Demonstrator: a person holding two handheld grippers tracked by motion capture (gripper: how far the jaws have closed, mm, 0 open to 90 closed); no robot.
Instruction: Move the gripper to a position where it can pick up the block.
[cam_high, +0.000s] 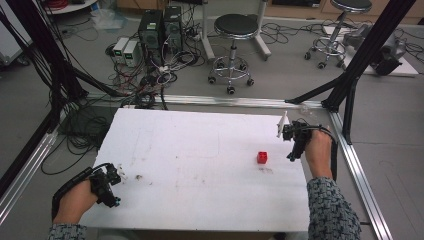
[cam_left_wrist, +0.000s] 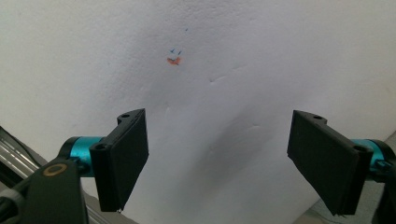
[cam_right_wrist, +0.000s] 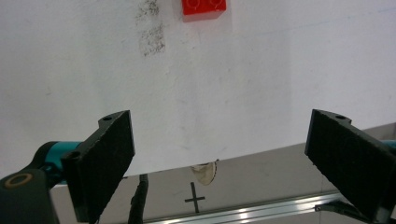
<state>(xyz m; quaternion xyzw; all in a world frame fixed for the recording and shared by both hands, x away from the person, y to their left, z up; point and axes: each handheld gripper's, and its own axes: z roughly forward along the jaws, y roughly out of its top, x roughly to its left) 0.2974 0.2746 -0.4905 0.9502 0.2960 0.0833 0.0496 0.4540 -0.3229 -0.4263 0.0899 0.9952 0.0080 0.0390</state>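
red brick (cam_high: 262, 157) on white board (cam_high: 200, 150), right of centre, near right edge, bare board around it | right gripper (cam_high: 292, 142) at right edge, jaws wide, empty, well apart from brick | left gripper (cam_high: 111, 181) at left edge, jaws wide, empty

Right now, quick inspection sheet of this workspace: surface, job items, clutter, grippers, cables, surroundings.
Surface: white board on the table, with scuffs, a dark smudge near the brick and a small orange-and-blue mark.
Job's things: one red brick, studs up, right of centre, apart from both grippers.
Clutter: nothing seen on the board.
Grippers: left gripper at the near left edge, jaws wide open, empty; right gripper at the right edge, jaws wide open, empty, aimed towards the brick.
Cables: a black cable trails from the left gripper; a cable tangle lies on the floor beyond the board.
Surroundings: two stools, computer towers, black frame struts.
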